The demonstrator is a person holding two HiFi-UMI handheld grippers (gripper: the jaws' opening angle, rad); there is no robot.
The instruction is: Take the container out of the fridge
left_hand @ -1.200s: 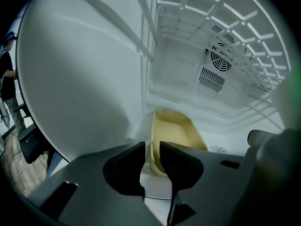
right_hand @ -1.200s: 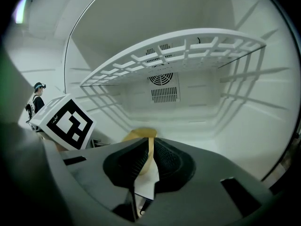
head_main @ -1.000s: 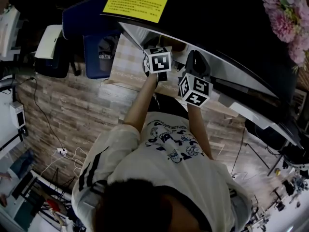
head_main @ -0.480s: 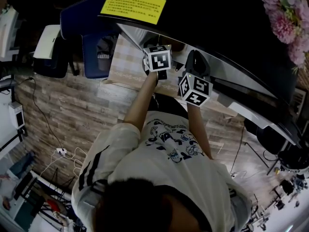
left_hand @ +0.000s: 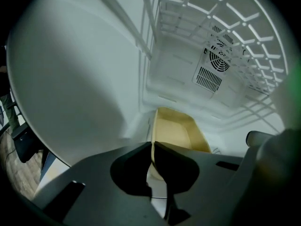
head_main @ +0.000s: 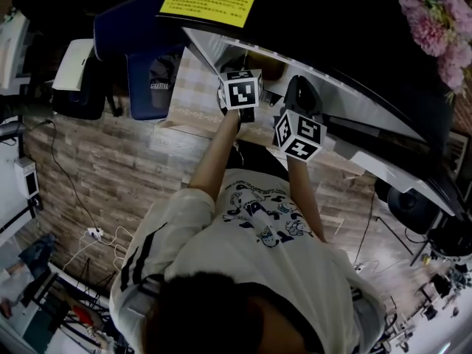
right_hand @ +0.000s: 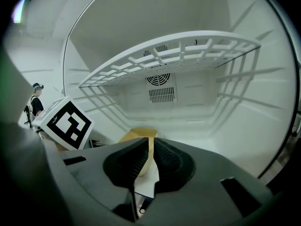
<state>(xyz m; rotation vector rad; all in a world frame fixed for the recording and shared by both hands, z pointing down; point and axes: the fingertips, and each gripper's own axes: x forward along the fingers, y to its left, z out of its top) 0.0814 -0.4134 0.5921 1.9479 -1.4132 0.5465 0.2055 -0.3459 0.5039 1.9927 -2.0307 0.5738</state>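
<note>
Inside the fridge point(left_hand: 70, 79), down low, I see the tan container point(left_hand: 176, 128) lying open side up, its long axis running toward the fan grille point(left_hand: 218, 60) at the back. My left hand-held gripper point(left_hand: 152, 147) and right hand-held gripper point(right_hand: 151, 149) each pinch its thin rim

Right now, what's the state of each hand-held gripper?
Left hand-held gripper: shut on the container rim.
Right hand-held gripper: shut on the container rim.

- Garment: white short-sleeved T-shirt point(head_main: 243, 271) with dark cartoon print point(head_main: 262, 214) on the chest and two black stripes point(head_main: 140, 253) on the left sleeve.
- Tools: dark grey moulded-plastic left gripper point(left_hand: 152, 145) and identical right gripper point(right_hand: 151, 142).
- Markings: left white cube point(head_main: 241, 91) and right white cube point(head_main: 300, 135), both bearing black square markers.
</note>
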